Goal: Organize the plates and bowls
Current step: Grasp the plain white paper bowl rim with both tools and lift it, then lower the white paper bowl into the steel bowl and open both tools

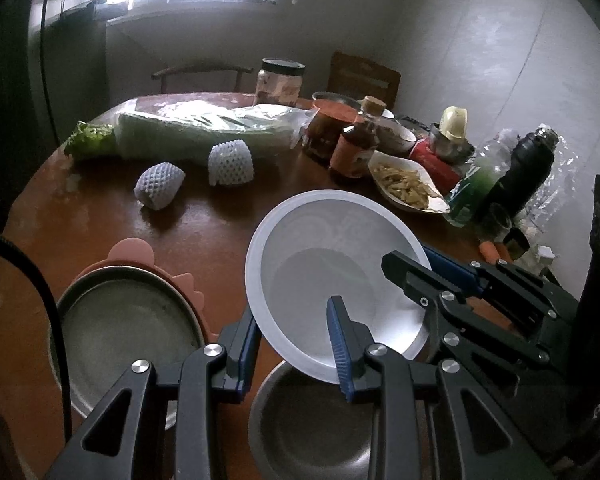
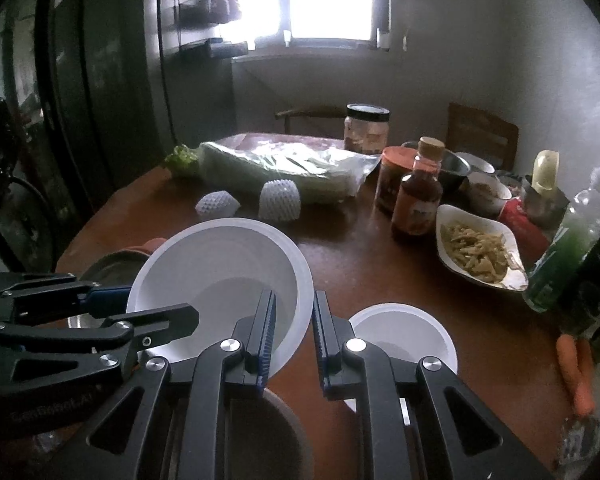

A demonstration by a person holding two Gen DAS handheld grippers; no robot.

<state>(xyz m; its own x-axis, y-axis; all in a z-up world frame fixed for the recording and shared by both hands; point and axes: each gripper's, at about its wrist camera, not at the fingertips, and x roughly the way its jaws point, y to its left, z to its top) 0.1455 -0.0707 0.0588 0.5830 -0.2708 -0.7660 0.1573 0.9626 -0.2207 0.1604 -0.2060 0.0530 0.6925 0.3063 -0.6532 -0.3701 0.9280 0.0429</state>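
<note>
A white plastic bowl (image 1: 332, 272) hangs tilted above the brown table, held by both grippers. My left gripper (image 1: 292, 320) is shut on its near rim, one blue pad inside and one outside. My right gripper (image 1: 410, 258) is shut on the rim at the right side. In the right wrist view the same bowl (image 2: 220, 280) sits left of centre, with the right gripper (image 2: 294, 300) on its wall and the left gripper (image 2: 160, 304) on its left edge. A metal bowl (image 1: 312, 420) lies directly below. A smaller white bowl (image 2: 404, 336) rests on the table.
A metal plate (image 1: 128, 336) lies on a pink lid (image 1: 136, 252) at the left. Farther back are two foam fruit nets (image 1: 160, 190), a bagged cabbage (image 1: 204, 132), jars, a sauce bottle (image 1: 356, 148), a dish of food (image 1: 408, 186), a green bottle (image 1: 476, 184) and a black flask (image 1: 524, 172). Carrots (image 2: 580, 372) lie at the right.
</note>
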